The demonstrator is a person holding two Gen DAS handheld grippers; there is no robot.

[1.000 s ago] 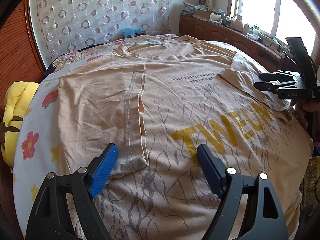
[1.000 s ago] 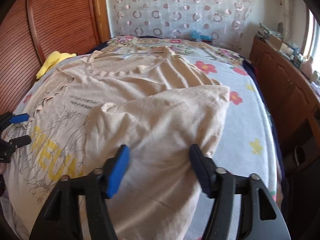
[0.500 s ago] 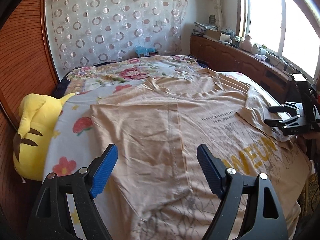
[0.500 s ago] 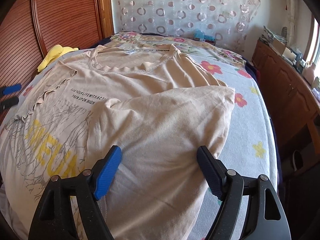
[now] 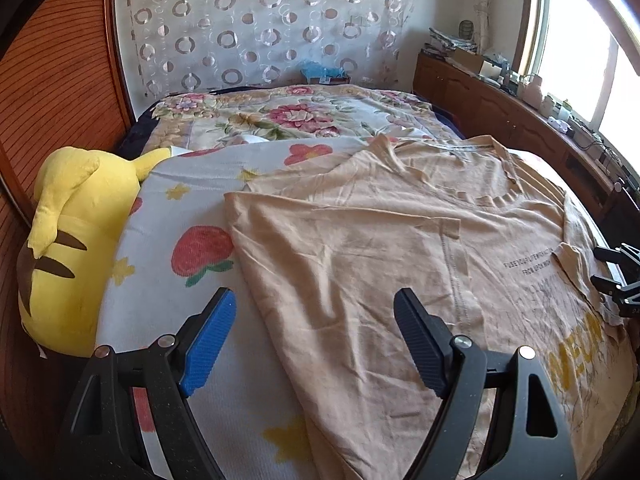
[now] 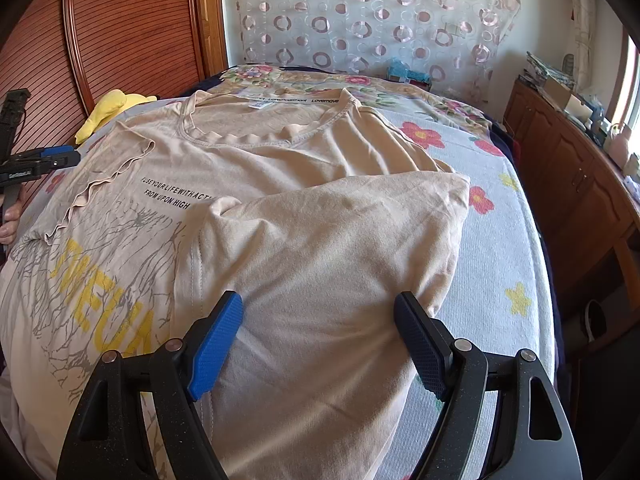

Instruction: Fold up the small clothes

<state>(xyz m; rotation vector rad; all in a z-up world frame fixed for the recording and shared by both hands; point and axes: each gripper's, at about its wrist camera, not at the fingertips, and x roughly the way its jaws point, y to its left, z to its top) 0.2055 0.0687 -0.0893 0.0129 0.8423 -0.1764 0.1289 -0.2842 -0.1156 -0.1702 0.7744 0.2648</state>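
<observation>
Bed with floral sheet | left wrist: left gripper gapes empty over T-shirt's folded side near bed's left edge; loose flap could slide | right wrist: right gripper, jaws just widened, empty over bulging right fold; may spring back

Both views are taken from just behind a pair of gripper fingers, looking down at a slant along a bed toward a curtained wall. The left wrist view is set close above the left side of a beige T-shirt, the right wrist view close above its folded right side. The shirt's printed middle, the curtain and a yellow plush toy are shared, and each gripper is caught at the other view's edge.
</observation>
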